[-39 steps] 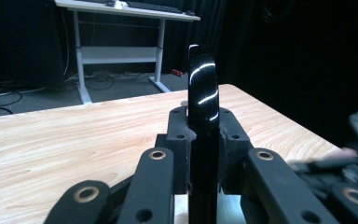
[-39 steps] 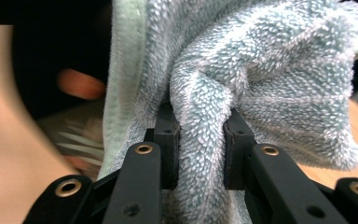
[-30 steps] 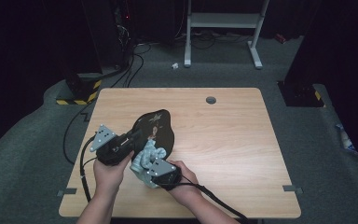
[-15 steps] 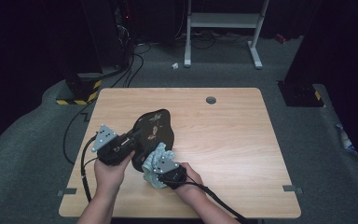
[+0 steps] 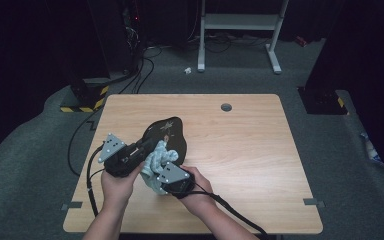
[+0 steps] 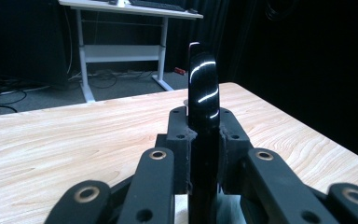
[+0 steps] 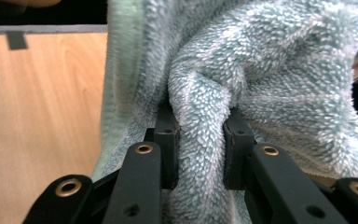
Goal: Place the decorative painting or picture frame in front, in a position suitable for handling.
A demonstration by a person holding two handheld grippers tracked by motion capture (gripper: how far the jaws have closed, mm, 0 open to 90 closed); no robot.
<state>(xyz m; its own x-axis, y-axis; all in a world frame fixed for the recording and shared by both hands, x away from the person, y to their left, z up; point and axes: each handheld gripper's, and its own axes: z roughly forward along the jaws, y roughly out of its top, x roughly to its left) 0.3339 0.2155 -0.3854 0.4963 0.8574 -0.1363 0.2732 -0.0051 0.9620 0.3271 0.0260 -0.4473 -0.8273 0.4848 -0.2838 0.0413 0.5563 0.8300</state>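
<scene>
Left tongs (image 6: 204, 140) clamp black plate (image 5: 167, 136) (unlabelled), right tongs (image 7: 200, 140) cloth (image 7: 261, 79)

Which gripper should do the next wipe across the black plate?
Right. The right gripper is shut on the pale blue-green fluffy cloth, which is bunched against the glossy black plate. The left gripper is clamped on the plate's edge, holding it steady, so it should probably just hold.

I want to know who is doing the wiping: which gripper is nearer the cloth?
Right. The right gripper is clamped on a fold of the cloth. The left gripper grips the black plate beside it.
</scene>
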